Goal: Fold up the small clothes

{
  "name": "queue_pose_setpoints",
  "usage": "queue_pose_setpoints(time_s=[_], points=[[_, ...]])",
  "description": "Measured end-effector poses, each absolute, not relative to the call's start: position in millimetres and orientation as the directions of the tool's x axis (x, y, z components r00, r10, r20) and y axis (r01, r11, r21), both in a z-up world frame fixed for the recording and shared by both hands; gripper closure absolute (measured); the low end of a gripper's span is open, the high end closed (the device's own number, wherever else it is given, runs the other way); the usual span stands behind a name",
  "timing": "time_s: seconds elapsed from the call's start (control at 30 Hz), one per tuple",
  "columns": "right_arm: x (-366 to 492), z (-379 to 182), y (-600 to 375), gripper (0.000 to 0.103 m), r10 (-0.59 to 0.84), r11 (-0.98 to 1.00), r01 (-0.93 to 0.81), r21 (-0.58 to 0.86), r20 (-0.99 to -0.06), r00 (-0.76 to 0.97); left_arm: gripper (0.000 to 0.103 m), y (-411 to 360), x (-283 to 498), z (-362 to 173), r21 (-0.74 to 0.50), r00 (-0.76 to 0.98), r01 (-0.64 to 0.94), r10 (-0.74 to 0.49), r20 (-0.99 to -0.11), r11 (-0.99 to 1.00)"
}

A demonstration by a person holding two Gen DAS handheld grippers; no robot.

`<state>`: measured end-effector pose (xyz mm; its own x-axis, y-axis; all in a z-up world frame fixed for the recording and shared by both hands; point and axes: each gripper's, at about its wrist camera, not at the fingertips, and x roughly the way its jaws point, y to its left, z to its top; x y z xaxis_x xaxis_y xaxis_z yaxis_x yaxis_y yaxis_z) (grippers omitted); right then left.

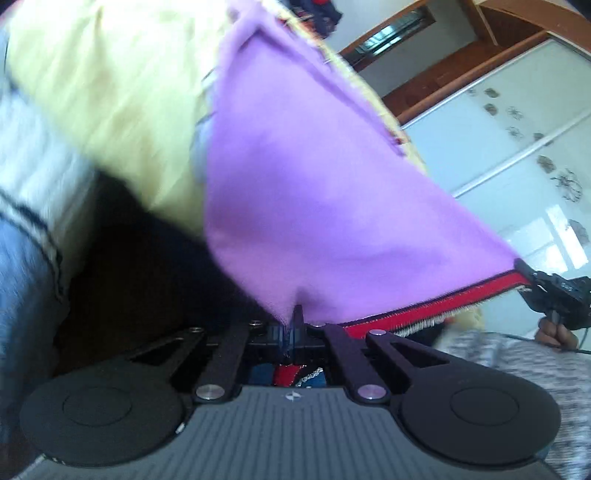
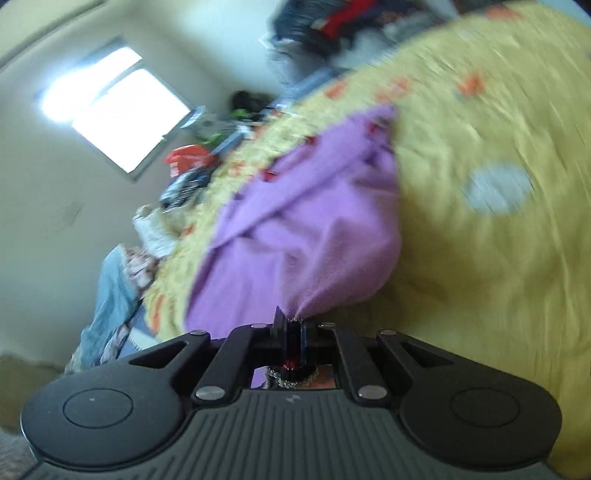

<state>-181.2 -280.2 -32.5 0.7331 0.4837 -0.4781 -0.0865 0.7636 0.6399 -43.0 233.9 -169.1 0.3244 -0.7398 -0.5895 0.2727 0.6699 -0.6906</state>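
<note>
Here, nearest the left wrist camera, the left gripper [image 1: 293,325] has its fingers pinched tight on the hem of a purple garment [image 1: 295,184], the cloth bunching where it enters them. From there the garment's red trim [image 1: 443,299] runs toward 3 o'clock, pulled taut to the right gripper [image 1: 532,275], which clamps its other end; the hand [image 1: 554,330] holding that gripper shows just below it. In the right wrist view, the right gripper's fingers [image 2: 286,332] are likewise closed on a puckered corner of the purple garment. The garment spreads away toward 12 o'clock over the yellow bedspread [image 2: 498,240], hanging lifted at the near edge and lying on the bed farther off. Beyond it, at 12 o'clock, sits a blurred heap of dark clothes [image 2: 332,18]. A bright window [image 2: 110,110] shows at 10 o'clock.
</note>
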Motion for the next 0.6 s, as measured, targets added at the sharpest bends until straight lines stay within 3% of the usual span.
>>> queue_pose_setpoints(time_s=[0.17, 0.33, 0.47, 0.6], points=[[-191.8, -10.6, -276.2, 0.098, 0.475, 0.803, -0.125, 0.583, -0.497, 0.726, 0.102, 237.8, -46.7, -158.0, -0.714, 0.292, 0.264, -0.759, -0.582, 0.649], [-184.9, -77.2, -280.3, 0.098, 0.411, 0.853, 0.0, 0.523, -0.669, 0.619, 0.102, 223.7, -44.2, -192.4, -0.754, 0.28, 0.161, -0.763, -0.583, 0.636], [-182.8, -103.3, -287.1, 0.094, 0.463, 0.799, 0.043, 0.6, -0.659, 0.593, 0.102, 231.2, -48.4, -200.6, -0.789, 0.31, 0.132, -0.781, -0.542, 0.6], [-185.7, -105.3, -284.2, 0.096, 0.447, 0.816, 0.023, 0.578, -0.655, 0.609, 0.102, 247.2, -55.1, -197.2, -0.788, 0.327, 0.141, -0.779, -0.535, 0.6]])
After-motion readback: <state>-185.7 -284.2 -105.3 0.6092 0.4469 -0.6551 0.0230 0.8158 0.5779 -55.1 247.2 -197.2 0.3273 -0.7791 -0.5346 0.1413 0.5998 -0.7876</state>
